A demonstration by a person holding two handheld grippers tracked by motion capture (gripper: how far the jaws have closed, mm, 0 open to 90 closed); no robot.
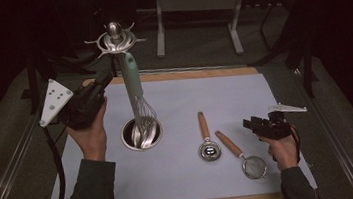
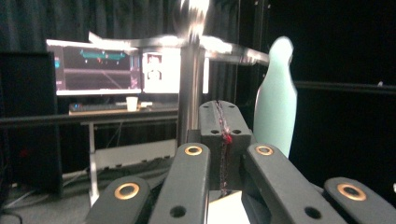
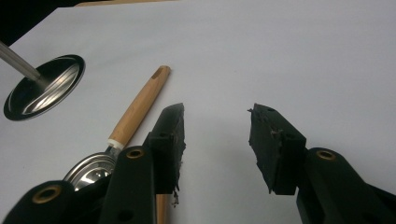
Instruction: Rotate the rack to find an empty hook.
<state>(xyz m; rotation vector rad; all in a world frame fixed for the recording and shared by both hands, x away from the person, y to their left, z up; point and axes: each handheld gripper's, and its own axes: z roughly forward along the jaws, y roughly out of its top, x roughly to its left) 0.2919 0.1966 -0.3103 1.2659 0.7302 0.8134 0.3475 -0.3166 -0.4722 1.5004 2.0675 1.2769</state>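
A metal utensil stand (image 1: 115,38) rises from a round base (image 1: 141,136) on the white mat. A whisk with a mint-green handle (image 1: 132,77) stands along its pole, wire head down by the base. My left gripper (image 1: 106,80) is held up just left of the pole, shut with nothing seen between its jaws. In the left gripper view its closed fingertips (image 2: 223,123) point at the pole (image 2: 189,93), with the mint handle (image 2: 275,112) to the right. My right gripper (image 1: 247,123) hovers open at the right. Its fingertips (image 3: 217,116) stand apart over bare mat beside a wooden-handled spoon (image 3: 137,107).
The wooden-handled spoon (image 1: 207,141) and a small wooden-handled strainer (image 1: 245,157) lie on the white mat (image 1: 189,93) between the stand and my right hand. Metal frame legs (image 1: 159,31) stand behind the table. Monitors (image 2: 112,70) glow on a desk farther off.
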